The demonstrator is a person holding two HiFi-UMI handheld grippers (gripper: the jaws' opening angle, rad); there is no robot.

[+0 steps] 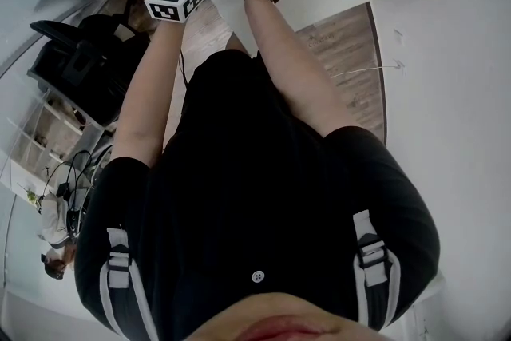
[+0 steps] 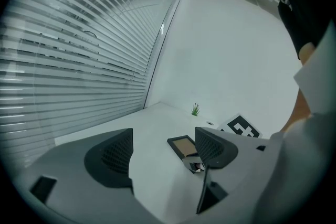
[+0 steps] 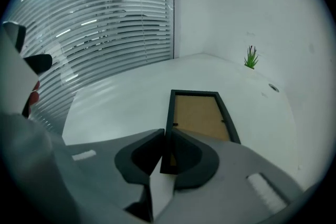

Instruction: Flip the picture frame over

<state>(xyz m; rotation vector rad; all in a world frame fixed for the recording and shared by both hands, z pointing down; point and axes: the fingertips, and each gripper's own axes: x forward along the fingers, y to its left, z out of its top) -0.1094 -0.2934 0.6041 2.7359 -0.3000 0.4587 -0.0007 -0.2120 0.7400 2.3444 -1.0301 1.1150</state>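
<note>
Currently the right gripper (image 3: 164, 152) clamps the near edge of the picture frame (image 3: 199, 115), lying backing-up on the tabletop (image 3: 121, 97), long axis running away; the left gripper (image 2: 164, 149) is open.

White table (image 3: 121, 92) beside slatted blinds (image 3: 105, 23); wood floor (image 1: 351, 60); possibly a small plant (image 3: 251, 57).

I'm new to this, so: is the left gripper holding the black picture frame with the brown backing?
No, the left gripper stands open, and the black brown-backed picture frame lies beyond its jaws.
</note>
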